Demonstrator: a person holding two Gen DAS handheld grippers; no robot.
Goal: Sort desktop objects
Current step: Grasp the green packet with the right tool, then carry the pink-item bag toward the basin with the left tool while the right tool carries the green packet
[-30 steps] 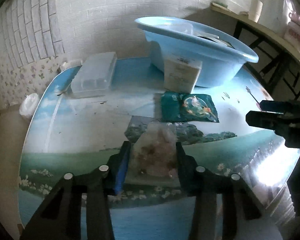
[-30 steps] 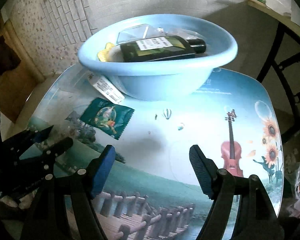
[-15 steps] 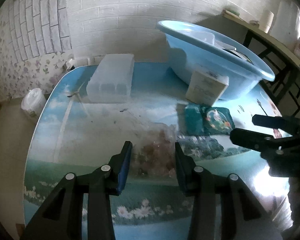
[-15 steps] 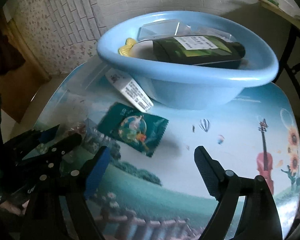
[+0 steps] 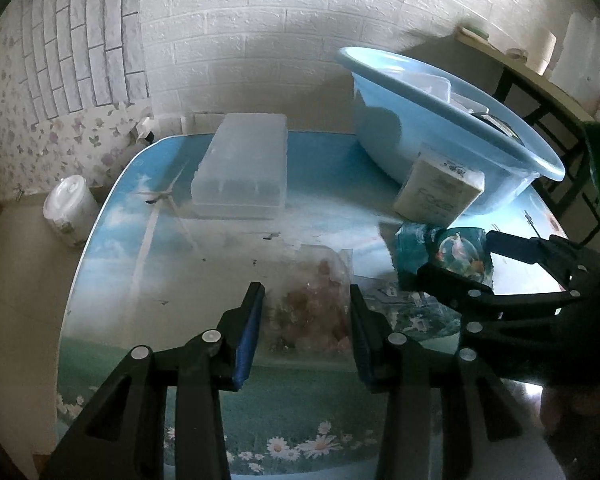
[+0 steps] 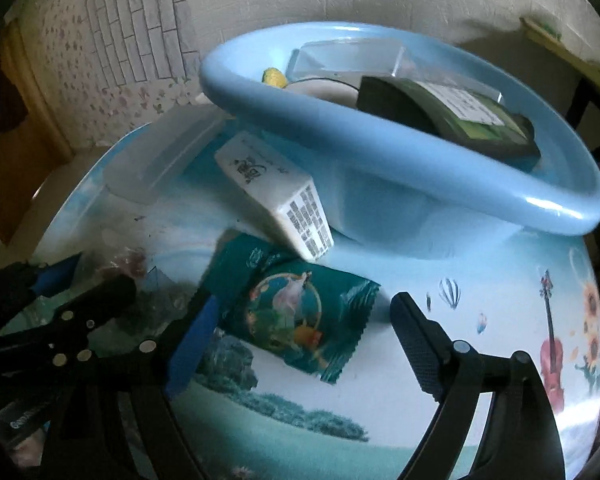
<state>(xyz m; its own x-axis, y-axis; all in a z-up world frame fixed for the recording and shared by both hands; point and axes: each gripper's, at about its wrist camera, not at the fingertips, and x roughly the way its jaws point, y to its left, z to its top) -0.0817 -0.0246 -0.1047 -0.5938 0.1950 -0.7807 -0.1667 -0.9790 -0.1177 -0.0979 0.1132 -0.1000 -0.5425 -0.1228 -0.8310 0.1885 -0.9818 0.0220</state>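
1. Clutter rings the work area on the printed table: a frosted plastic box toward the brick wall, a blue basin at the far right, and a white carton leaning against the basin's side.
2. The left gripper is clenched on a clear bag of reddish pieces; both pads press its sides, and the bag's far end lies toward the middle of the table.
3. The right gripper stands released, its fingers spread to either side of a green snack packet that lies flat on the table; neither pad presses it.
4. The carton's barcoded end overhangs the packet's far edge, crowding that side.
5. The left gripper's black frame sits just beside the right gripper's blue-padded finger, leaving little room on that side.
6. Inside the basin lie a dark green bottle with a white label, a clear lidded container and something yellow at the rim.
7. A white round tub stands on the floor beyond the table's left edge.
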